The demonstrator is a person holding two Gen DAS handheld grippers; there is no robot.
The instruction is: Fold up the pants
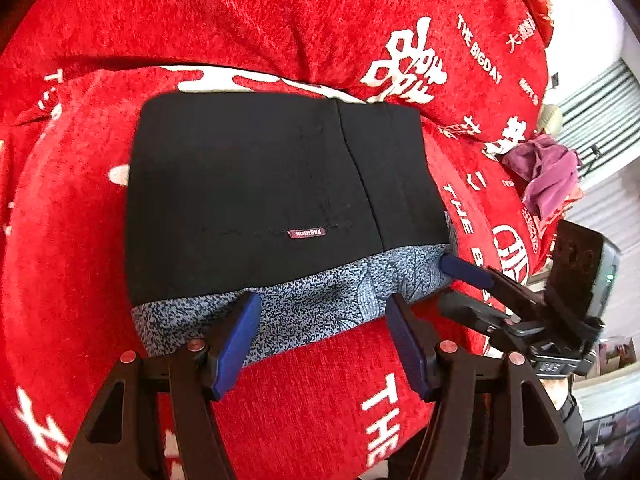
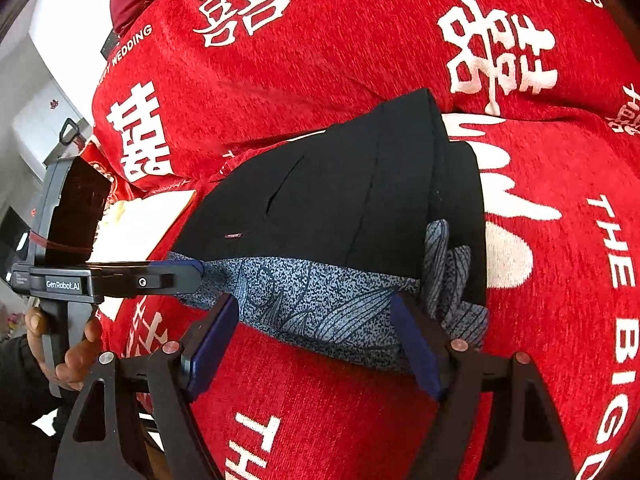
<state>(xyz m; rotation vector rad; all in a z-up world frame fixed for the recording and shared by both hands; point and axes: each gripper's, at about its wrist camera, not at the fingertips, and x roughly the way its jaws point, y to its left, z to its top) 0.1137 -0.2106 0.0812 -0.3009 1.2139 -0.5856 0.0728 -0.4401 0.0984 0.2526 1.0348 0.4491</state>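
Observation:
The black pants (image 1: 260,184) lie folded into a compact rectangle on the red bedspread (image 1: 280,20), with a small "FASHION" tag (image 1: 306,233) on top and a blue-grey patterned lining (image 1: 312,308) showing along the near edge. My left gripper (image 1: 320,312) is open, its blue fingertips resting at the lining edge. My right gripper (image 2: 316,312) is open at the same near edge, further right; the pants (image 2: 360,200) and lining (image 2: 320,296) lie just ahead of it. The right gripper (image 1: 460,270) also shows in the left view, touching the lining's right corner.
The red bedspread (image 2: 360,60) with white characters covers a bulky mound behind the pants. A crumpled purple cloth (image 1: 548,172) lies at the far right. A white paper (image 2: 140,228) lies left of the pants. The other hand and left gripper body (image 2: 92,280) sit at left.

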